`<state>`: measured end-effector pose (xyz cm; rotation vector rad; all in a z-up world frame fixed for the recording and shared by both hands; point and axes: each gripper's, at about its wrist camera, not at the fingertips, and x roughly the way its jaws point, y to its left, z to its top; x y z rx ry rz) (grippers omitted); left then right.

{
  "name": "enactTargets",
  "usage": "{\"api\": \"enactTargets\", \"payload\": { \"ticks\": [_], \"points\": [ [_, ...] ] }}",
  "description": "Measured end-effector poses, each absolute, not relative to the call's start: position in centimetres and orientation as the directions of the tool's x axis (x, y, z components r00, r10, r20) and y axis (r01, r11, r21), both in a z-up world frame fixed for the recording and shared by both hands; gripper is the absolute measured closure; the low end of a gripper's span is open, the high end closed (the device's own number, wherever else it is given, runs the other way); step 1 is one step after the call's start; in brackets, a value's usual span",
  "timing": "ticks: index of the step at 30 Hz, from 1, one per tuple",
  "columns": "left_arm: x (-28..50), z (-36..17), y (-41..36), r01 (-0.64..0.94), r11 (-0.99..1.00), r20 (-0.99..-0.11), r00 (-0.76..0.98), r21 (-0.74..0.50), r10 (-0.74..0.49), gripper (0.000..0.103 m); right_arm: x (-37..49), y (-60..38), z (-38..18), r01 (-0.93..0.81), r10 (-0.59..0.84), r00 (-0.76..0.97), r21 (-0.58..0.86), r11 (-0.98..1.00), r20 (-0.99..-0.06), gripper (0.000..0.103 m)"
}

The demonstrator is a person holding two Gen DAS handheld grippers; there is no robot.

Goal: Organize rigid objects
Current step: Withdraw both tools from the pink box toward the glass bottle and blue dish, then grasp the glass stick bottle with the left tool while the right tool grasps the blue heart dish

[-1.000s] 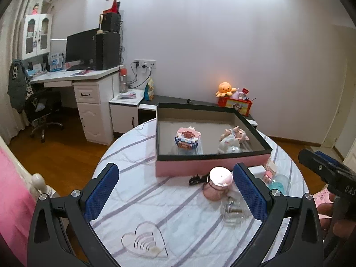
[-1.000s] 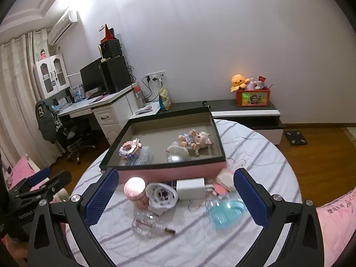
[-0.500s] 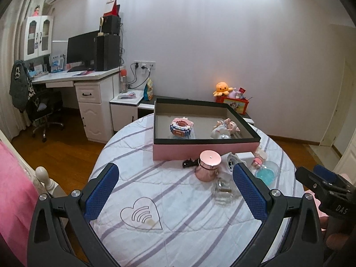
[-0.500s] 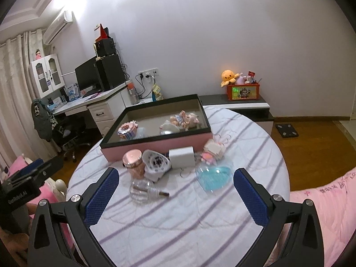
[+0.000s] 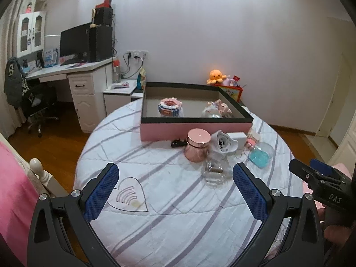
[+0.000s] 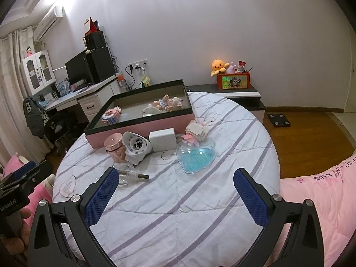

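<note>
Now both grippers, left gripper [image 5: 174,184] and right gripper [image 6: 175,188], wide, empty, over near table edge. Pink jar [image 5: 197,145] by box [image 5: 195,129] front wall: hard, slick, light; grip body sides below lid.

Left gripper [image 5: 175,191]: jaws spread wide, blue pads [image 5: 101,194] well apart, nothing between them. Right gripper [image 6: 175,192]: likewise spread wide and holding nothing, blue pads [image 6: 250,198] facing each other. Each gripper shows at the edge of the other's view, with part of a hand [image 5: 336,233] gripping the right one from below.
</note>
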<state>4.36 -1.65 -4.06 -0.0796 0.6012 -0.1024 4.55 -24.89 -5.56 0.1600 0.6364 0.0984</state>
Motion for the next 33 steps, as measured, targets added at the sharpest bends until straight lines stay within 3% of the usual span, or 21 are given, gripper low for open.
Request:
{"api": "enactTargets", "payload": {
  "ticks": [22,33],
  "points": [
    [9.8,-10.2,-9.3,0.166,0.978,-0.691,0.693,-0.122,-0.204,0.000,9.2,-27.9,-8.8,0.015,0.087,0.746,0.147,0.989,-0.660,0.000],
    [14.4,-12.9,-11.7,0.145,0.985,-0.790,0.592,-0.090,-0.159,0.000,12.0,-28.4,-10.3,0.021,0.080,0.714,0.135,0.991,-0.695,0.000]
  ]
}}
